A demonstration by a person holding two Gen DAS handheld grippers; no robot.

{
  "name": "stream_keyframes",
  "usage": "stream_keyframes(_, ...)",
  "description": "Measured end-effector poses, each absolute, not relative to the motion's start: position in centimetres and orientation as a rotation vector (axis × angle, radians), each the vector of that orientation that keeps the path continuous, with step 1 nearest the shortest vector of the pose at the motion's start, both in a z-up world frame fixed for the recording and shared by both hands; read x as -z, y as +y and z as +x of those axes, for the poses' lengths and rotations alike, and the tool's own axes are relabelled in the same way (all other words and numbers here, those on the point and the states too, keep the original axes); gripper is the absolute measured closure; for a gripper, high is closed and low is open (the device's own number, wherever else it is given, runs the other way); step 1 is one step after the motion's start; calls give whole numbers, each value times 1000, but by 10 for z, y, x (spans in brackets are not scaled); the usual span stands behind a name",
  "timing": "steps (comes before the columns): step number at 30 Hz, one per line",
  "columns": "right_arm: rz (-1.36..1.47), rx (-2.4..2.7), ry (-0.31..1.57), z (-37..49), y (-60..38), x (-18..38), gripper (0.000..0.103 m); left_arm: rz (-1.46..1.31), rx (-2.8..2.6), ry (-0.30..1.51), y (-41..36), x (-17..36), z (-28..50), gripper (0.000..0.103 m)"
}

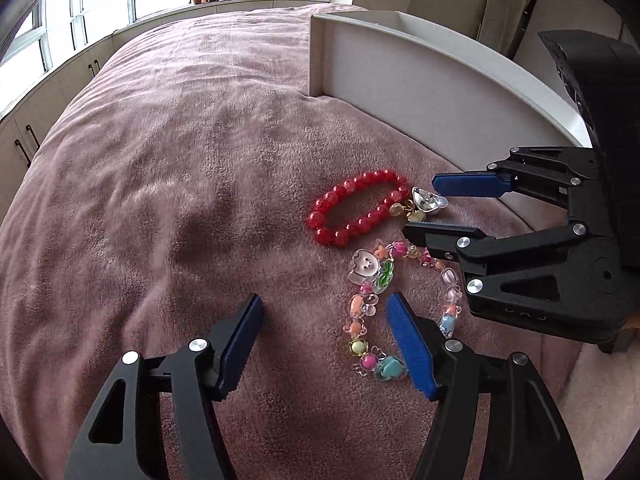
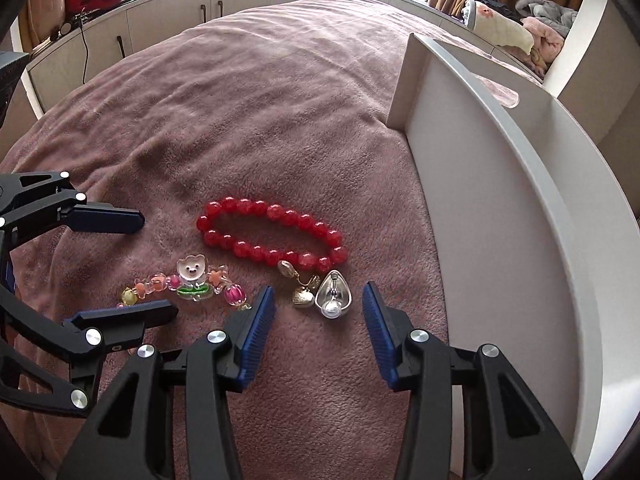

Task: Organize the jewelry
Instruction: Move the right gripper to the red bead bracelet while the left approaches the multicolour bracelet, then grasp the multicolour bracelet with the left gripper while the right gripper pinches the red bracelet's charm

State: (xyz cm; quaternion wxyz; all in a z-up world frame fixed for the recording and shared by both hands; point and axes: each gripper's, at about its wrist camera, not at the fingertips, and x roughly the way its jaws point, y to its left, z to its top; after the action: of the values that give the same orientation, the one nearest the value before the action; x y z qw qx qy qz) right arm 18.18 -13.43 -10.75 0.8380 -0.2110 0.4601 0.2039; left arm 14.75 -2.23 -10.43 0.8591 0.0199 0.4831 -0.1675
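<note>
Nearest the left wrist camera, the left gripper (image 1: 324, 320) is held with its fingers spread wide and nothing between them; its right finger (image 1: 408, 340) lies over the loop of a multicoloured charm bracelet (image 1: 362, 304), which rests on the pink plush blanket (image 1: 160, 184). From the right wrist view, the right gripper (image 2: 318, 312) is likewise seen with its blue pads parted and empty, and a silver teardrop pendant (image 2: 334, 298) lies just ahead of the gap, beside a small gold heart charm (image 2: 302, 296). Both charms are attached to a red beaded bracelet (image 2: 272, 236), which is laid flat on the blanket just beyond them and next to the charm bracelet. To the right of the jewelry, a white open tray (image 2: 480, 184) is set on the blanket, its wall close to the red beads. Farther off, low cabinets (image 2: 168, 20) and windows (image 1: 60, 20) are seen past the bed.
</note>
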Motion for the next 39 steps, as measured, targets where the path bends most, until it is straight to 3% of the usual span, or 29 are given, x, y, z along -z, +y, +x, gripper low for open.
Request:
stream_keyframes(6, -406, -458, 976, 186, -134, 108, 62, -35, 342, 1036, -6, 103, 155, 61)
stream_keyframes(8, -397, -469, 983, 188, -134, 109, 68, -75, 339, 1044, 0, 103, 156, 64)
stream_keyframes(13, -401, -472, 989, 191, -131, 111, 73, -110, 351, 1054, 6, 102, 156, 84)
stream_keyframes(39, -414, -469, 990, 178, -137, 105, 71, -185, 298, 1064, 25, 98, 156, 88)
